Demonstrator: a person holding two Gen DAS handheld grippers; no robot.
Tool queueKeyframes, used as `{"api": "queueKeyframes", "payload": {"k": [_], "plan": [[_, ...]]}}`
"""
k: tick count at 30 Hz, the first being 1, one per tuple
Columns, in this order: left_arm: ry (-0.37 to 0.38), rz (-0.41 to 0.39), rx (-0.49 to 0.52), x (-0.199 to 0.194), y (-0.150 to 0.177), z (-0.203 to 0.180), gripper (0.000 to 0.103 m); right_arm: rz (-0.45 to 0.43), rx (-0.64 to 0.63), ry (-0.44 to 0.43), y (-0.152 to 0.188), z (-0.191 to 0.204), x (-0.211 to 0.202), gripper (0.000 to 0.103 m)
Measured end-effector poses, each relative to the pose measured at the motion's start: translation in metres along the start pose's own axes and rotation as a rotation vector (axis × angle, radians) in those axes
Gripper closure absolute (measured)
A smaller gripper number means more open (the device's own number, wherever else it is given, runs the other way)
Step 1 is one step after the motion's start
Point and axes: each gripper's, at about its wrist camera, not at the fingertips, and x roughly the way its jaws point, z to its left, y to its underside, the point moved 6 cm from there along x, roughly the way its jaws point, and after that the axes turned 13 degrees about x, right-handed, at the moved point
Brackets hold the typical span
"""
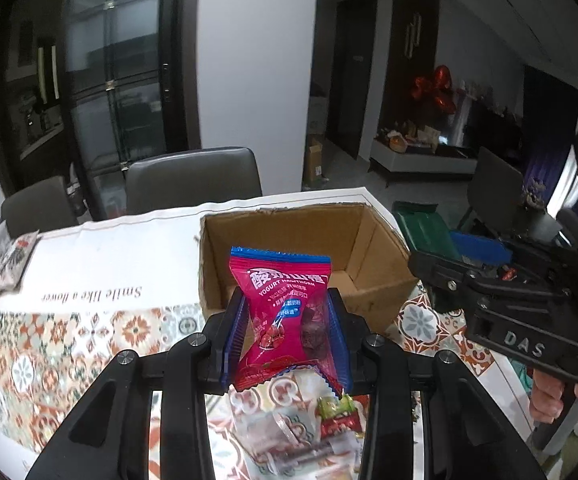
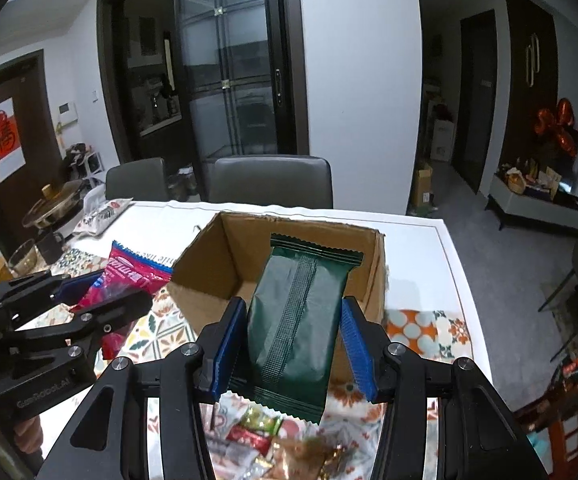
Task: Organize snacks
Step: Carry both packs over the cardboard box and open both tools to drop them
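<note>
My left gripper (image 1: 287, 316) is shut on a pink yogurt hawthorn snack packet (image 1: 283, 312), held upright above the patterned tablecloth just in front of an open cardboard box (image 1: 373, 276). The right gripper (image 2: 295, 334) is shut on a dark green snack packet (image 2: 295, 320), raised at the near wall of the same cardboard box (image 2: 209, 276), whose inside looks bare. In the right wrist view the left gripper (image 2: 89, 292) with the pink packet (image 2: 129, 280) is at the left. The left wrist view shows the right gripper (image 1: 489, 280) at the right with the green packet (image 1: 425, 232).
Loose wrapped sweets (image 1: 337, 416) lie on the table below the grippers, seen also as small snacks (image 2: 257, 432). A white snack bag (image 2: 103, 214), mugs (image 2: 49, 246) and a pot (image 2: 59, 200) stand at the far left. Two grey chairs (image 2: 271, 180) stand behind the table.
</note>
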Motion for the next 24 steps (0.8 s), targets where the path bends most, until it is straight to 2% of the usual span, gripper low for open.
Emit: {"api": "queueKeyframes", "payload": {"k": [8, 22, 24], "plan": [[0.013, 0.053, 0.000, 0.045, -0.027, 0.023, 0.066, 0.053, 0.012, -0.003, -0.033, -0.007, 0.044, 0.054], [0.025, 0.127, -0.017, 0.098, -0.028, 0.029, 0.065, 0.132, 0.033, 0.005, -0.031, -0.022, 0.097, 0.054], [0.017, 0.129, -0.025, 0.099, -0.029, 0.028, 0.059, 0.130, 0.038, 0.006, -0.031, -0.024, 0.100, 0.053]]}}
